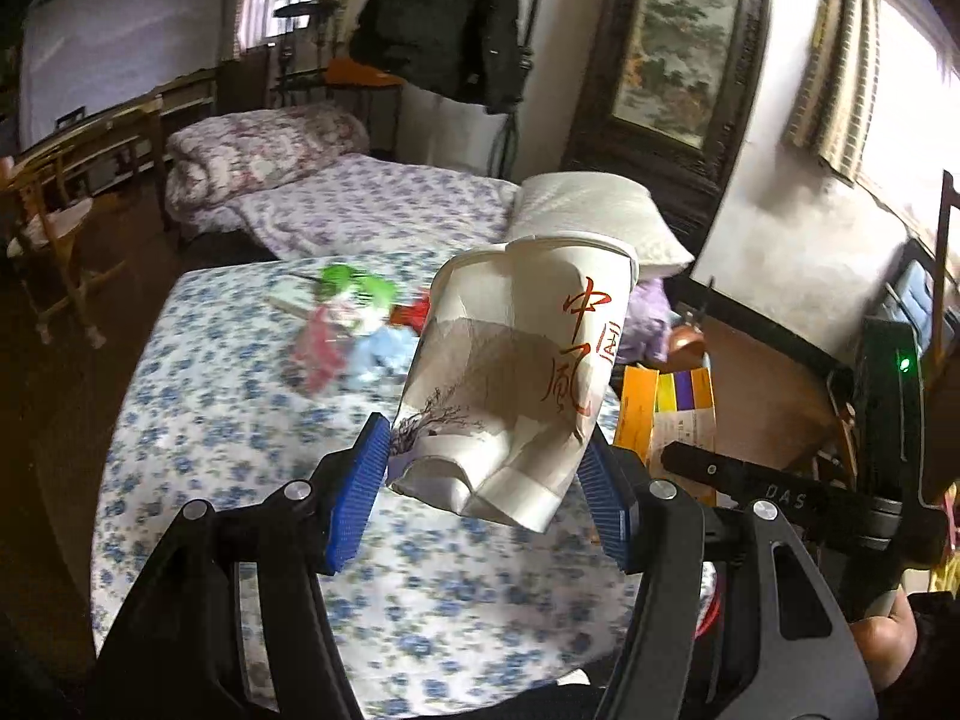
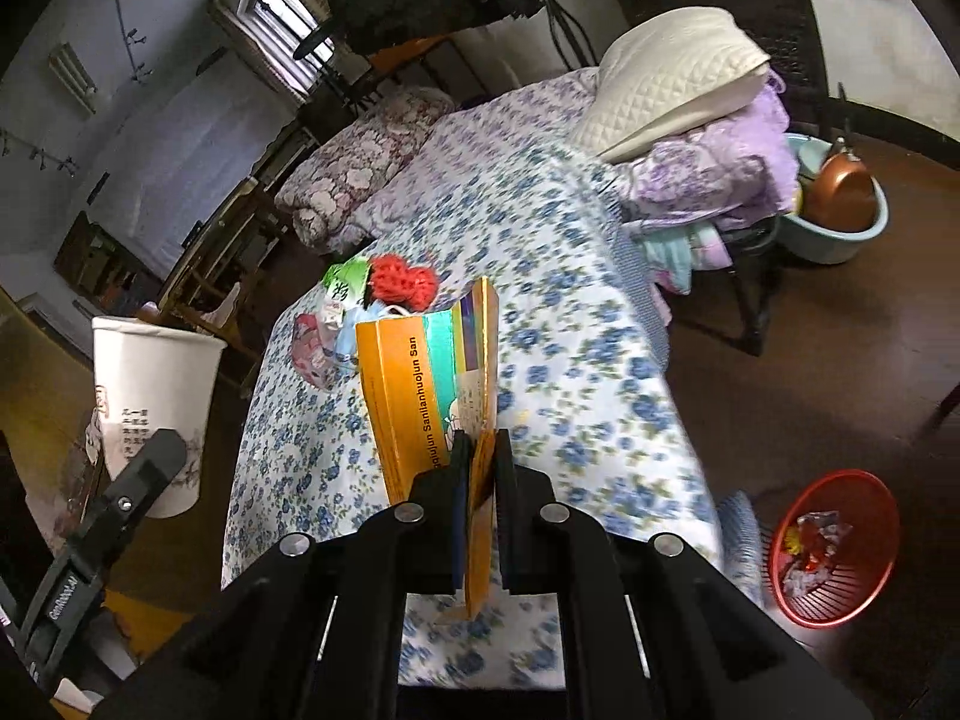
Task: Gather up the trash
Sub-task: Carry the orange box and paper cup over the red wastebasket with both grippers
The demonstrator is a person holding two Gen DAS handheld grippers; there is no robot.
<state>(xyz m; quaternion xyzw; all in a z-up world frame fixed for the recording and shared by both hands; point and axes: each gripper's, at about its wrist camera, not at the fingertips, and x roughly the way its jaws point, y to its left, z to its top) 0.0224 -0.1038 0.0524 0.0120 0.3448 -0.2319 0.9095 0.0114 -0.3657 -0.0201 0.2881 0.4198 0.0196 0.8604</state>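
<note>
Light, crushable trash is held over the bed (image 1: 198,420).
Cup (image 1: 510,384) gripped near its base by left jaws; box (image 2: 432,384) flap pinched by right jaws; bin (image 2: 840,546) at 4 o'clock.

Litter pile (image 1: 354,324) on bed motion-blurred; basket (image 2: 835,546) contents indistinct.

Floral-sheeted bed (image 1: 228,420); framed painting (image 1: 678,54); dark wooden floor (image 2: 810,372); bright windows (image 1: 912,96).
</note>
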